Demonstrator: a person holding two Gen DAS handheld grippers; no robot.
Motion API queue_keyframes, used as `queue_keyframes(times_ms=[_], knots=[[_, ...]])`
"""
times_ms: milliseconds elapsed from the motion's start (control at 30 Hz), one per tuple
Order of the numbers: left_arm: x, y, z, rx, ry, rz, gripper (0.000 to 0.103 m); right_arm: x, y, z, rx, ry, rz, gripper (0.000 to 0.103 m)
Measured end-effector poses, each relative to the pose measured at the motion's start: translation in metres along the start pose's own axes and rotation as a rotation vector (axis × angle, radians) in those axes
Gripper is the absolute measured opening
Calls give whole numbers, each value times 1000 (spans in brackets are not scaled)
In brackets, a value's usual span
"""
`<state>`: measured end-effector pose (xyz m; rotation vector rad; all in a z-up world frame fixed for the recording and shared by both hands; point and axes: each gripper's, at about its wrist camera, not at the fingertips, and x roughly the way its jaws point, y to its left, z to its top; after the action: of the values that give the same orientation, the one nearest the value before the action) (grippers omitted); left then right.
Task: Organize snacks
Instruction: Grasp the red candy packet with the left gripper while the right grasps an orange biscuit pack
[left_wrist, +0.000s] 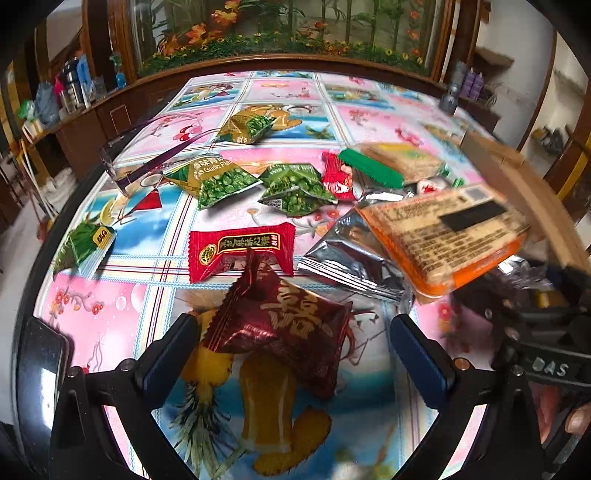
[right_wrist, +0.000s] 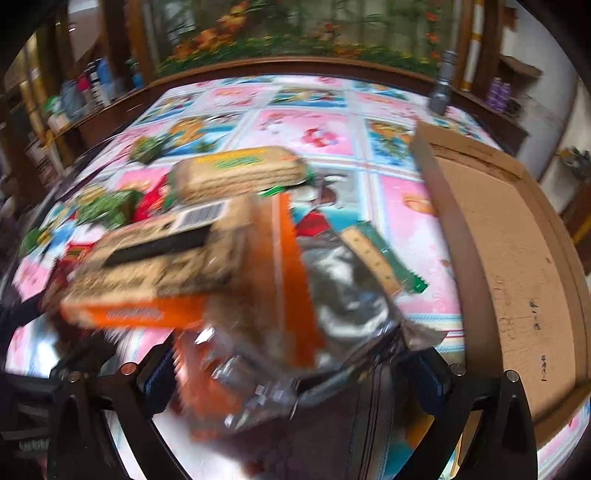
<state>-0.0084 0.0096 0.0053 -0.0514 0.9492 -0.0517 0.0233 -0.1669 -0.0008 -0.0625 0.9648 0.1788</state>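
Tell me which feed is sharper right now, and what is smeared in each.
Left wrist view: mostly sharp, the dark red candy packet between the open left gripper fingers crisp; only the orange cracker pack at right smears. Right wrist view: heavy motion blur throughout, that pack streaked; right gripper state unclear.

"Garlic Fla" on a green pea packet (left_wrist: 216, 181); "DAS" on the right tool (left_wrist: 550, 367).

Orange cracker packet (left_wrist: 448, 242) tilted above scattered green pea packets (left_wrist: 218, 181) and red candies (left_wrist: 240, 251).
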Motion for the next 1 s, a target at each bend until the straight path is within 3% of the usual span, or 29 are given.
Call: queue_keyframes(times_ms=[100, 267, 333, 367, 400, 467, 533, 767, 867, 1000], knots=[[-9, 11, -1, -50, -31, -40, 103, -15, -2, -1, -16, 11, 105, 94], [-22, 19, 0, -90, -96, -83, 103, -45, -10, 3, -81, -13, 201, 86], [-31, 21, 0, -99, -140, -91, 101, -51, -18, 8, -68, -11, 228, 68], [-35, 22, -1, -107, -163, -86, 100, -53, -23, 12, -51, -12, 265, 64], [-37, 24, -1, -114, -171, -84, 98, -54, -26, 15, -33, -11, 287, 64], [-39, 29, 0, -139, -183, -84, 80, -51, -34, 24, 13, -4, 333, 64], [-37, 35, 1, -167, -174, -87, 72, -52, -33, 33, 17, -29, 336, 64], [-31, 54, 3, -259, -147, -148, 69, -52, -11, 79, -36, -95, 421, 64], [-31, 57, 2, -275, -153, -145, 69, -25, 5, 89, -77, -55, 504, 64], [-26, 60, 3, -289, -130, -142, 69, -2, 17, 79, -141, -6, 535, 64]])
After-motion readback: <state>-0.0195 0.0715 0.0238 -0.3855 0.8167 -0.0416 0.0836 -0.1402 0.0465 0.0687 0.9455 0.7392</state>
